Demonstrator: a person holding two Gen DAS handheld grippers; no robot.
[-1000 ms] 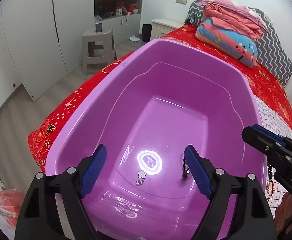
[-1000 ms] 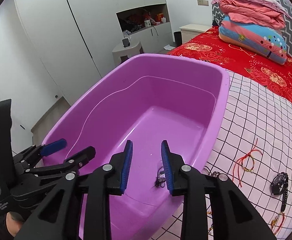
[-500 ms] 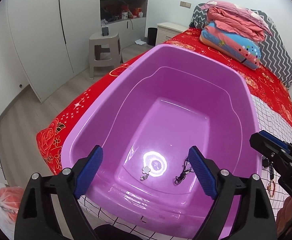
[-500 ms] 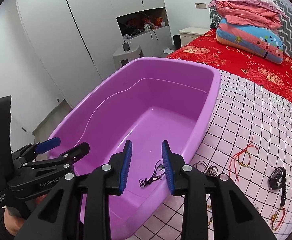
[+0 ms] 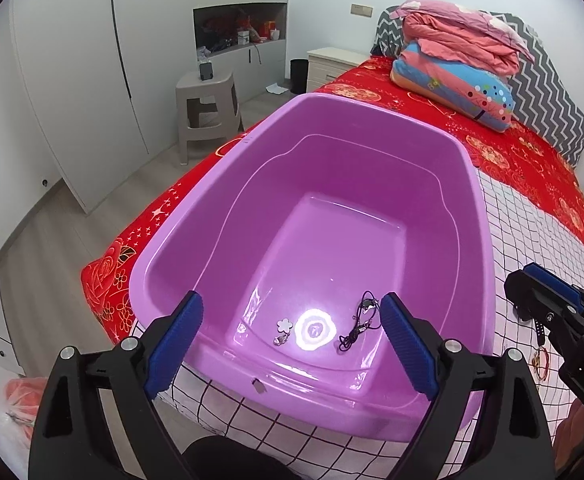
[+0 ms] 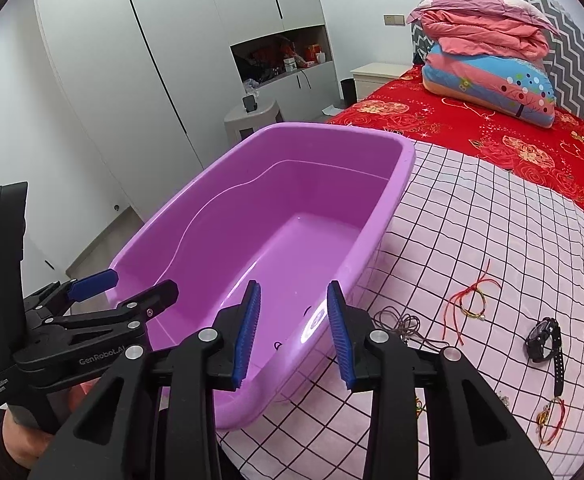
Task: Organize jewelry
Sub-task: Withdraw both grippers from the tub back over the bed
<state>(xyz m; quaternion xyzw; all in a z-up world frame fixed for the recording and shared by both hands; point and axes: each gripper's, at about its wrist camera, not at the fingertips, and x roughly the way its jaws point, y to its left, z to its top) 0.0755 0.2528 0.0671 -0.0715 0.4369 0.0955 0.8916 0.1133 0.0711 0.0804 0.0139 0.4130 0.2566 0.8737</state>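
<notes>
A purple tub (image 5: 479,240) stands on the bed. On its floor lie a white flower pendant (image 5: 284,325) and a black cord necklace (image 5: 357,324). My left gripper (image 5: 290,300) hangs above the tub's near rim, its jaws opening wide with nothing between them. My right gripper (image 6: 293,286) is over the tub's near right corner (image 6: 403,160); its jaws are also opening, narrow and empty. On the checked sheet lie a brown cord (image 6: 401,322), a red string bracelet (image 6: 467,300), a black watch (image 6: 545,338) and a red-gold bracelet (image 6: 549,420).
Folded quilts (image 5: 459,64) are piled at the head of the bed on the red cover. A beige stool (image 5: 208,108) stands on the floor beside white wardrobes. The bed's edge drops off just left of the tub.
Both grippers have drawn back and risen from inside the tub to its near rim. The left jaws have spread wider, the right ones slightly. The black necklace now lies clear of the fingers.
</notes>
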